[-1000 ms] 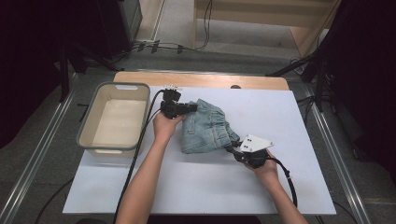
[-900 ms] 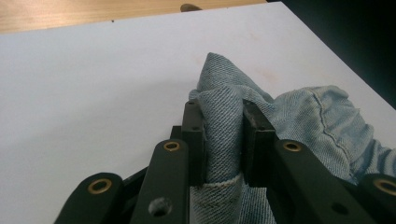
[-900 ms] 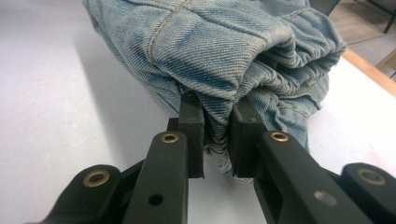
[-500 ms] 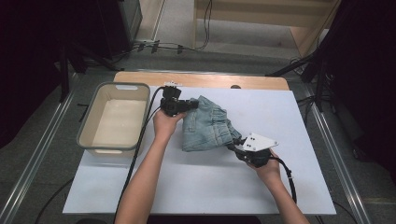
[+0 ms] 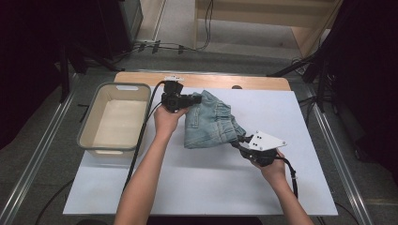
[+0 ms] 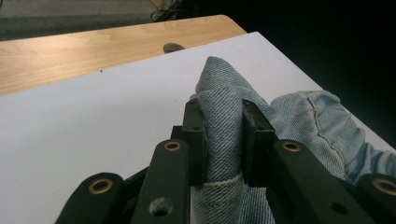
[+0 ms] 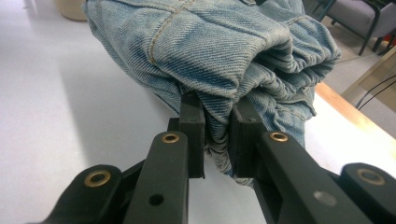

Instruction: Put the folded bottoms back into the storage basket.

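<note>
A bunched pair of light-blue denim shorts (image 5: 209, 123) lies mid-table on the white sheet. My left gripper (image 5: 196, 99) is shut on the garment's upper left edge; in the left gripper view a fold of denim (image 6: 223, 135) is pinched between the black jaws of my left gripper (image 6: 223, 140). My right gripper (image 5: 239, 140), with a grey three-cornered plate on top, is shut on the lower right edge. In the right gripper view, gathered denim (image 7: 215, 51) bulges above the jaws of my right gripper (image 7: 217, 133), which clamp a hem.
A grey, cream-lined bin (image 5: 89, 117) stands at the table's left edge. The white sheet (image 5: 197, 187) covers the table, with a bare wooden strip (image 5: 211, 80) along the far edge. Cables trail from both grippers. Metal rails flank the table.
Both hands have shifted slightly to the right and the shorts look a little more gathered between them. Both grips hold as before.
</note>
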A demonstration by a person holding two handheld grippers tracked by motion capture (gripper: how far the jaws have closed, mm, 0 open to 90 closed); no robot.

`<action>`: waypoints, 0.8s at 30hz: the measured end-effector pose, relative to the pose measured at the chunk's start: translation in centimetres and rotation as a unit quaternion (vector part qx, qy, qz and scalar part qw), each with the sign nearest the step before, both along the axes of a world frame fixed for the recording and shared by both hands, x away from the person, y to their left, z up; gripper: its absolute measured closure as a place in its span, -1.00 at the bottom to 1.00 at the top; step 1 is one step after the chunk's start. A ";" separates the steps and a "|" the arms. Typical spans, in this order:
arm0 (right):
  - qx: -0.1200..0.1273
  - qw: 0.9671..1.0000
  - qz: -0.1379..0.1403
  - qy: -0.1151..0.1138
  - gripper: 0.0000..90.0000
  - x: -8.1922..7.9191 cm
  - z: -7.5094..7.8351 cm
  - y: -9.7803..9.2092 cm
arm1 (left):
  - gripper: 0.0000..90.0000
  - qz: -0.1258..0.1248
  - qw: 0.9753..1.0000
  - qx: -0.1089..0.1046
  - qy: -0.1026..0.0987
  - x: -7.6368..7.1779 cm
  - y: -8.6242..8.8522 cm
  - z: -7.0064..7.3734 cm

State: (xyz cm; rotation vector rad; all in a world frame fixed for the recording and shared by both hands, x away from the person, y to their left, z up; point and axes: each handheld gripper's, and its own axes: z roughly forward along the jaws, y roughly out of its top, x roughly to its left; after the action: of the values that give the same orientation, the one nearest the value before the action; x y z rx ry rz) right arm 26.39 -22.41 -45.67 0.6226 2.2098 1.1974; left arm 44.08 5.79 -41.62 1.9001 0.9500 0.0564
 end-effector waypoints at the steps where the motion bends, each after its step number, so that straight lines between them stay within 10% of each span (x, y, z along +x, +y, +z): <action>1: 0.001 1.000 0.000 -0.001 0.72 0.0 0.1 0.0 | 0.68 0.000 1.000 0.001 0.000 0.0 0.0 0.1; 24: 0.003 0.999 -0.004 -0.039 0.72 0.1 3.5 0.6 | 0.68 0.000 1.000 -0.012 -0.014 0.7 0.4 3.3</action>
State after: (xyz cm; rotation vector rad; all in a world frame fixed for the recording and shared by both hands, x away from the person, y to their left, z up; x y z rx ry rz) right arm 26.50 -21.80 -42.12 0.5767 2.1378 1.2033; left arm 44.76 6.23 -38.34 1.8722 0.9286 0.0702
